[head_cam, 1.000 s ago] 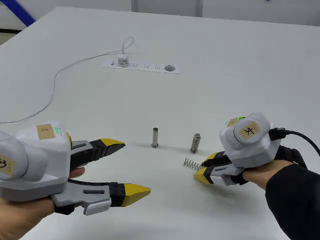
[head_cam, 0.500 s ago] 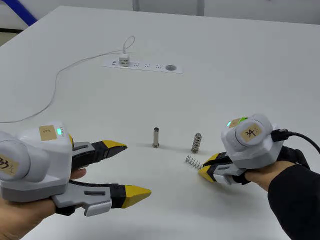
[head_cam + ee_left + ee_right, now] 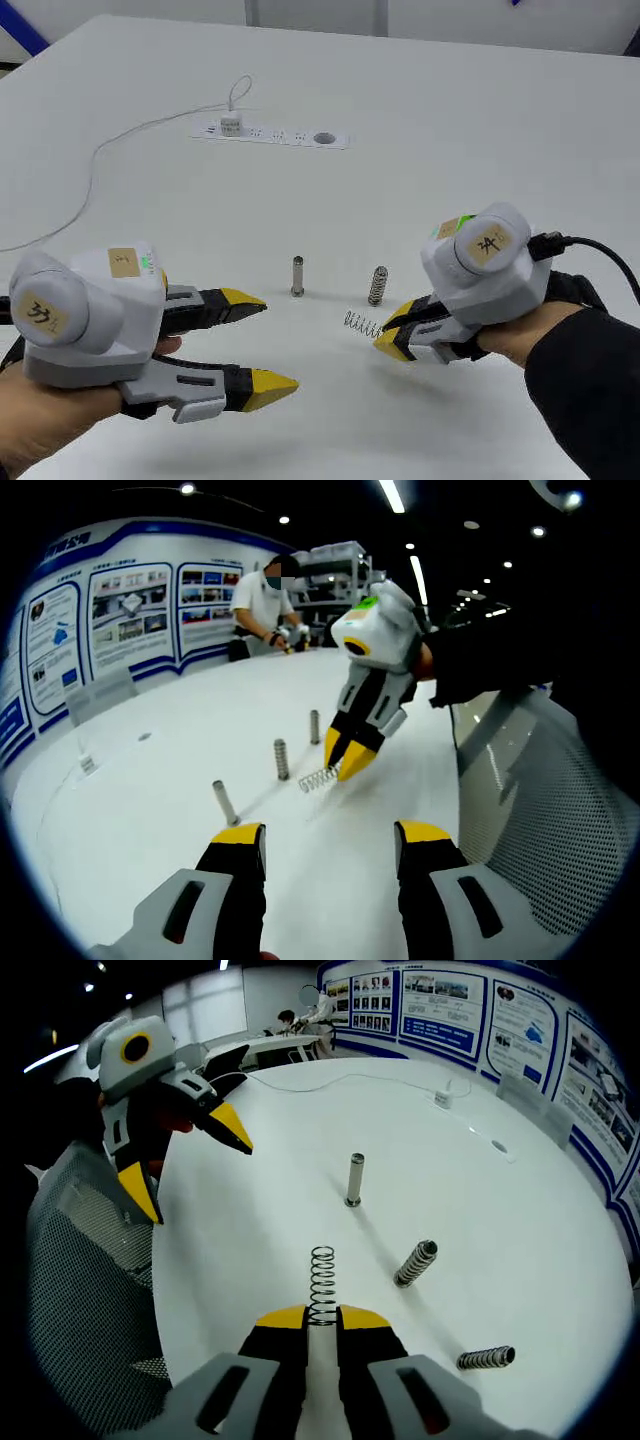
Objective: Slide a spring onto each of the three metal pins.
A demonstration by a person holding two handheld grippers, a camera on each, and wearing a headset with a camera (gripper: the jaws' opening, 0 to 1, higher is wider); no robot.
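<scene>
Nearest, low on the left of the head view: left gripper [image 3: 278, 343], jaws spread wide with nothing between them, hovering over the white table [image 3: 480, 150]. Across from it, on the right: right gripper [image 3: 385, 335], yellow tips pinched together on one end of a loose spring [image 3: 360, 324]. Rest of the coil sticking out towards the left gripper, low over the tabletop (touching it or just clear, hard to tell). Just beyond the spring's free end: bare pin [image 3: 297, 276], upright, no coil on it. To its right and near the right gripper: second pin [image 3: 377, 286], upright, already wearing a spring. In the right gripper view, further off to the right: third pin [image 3: 486, 1358], also sleeved in a spring, well apart from the bare one. In the left gripper view, all three pins in a row, bare one closest. Far back on the table: white power strip [image 3: 270, 134] with a small plug [image 3: 231, 124] in it, and a thin white cable [image 3: 110, 140] curving away to the left.
</scene>
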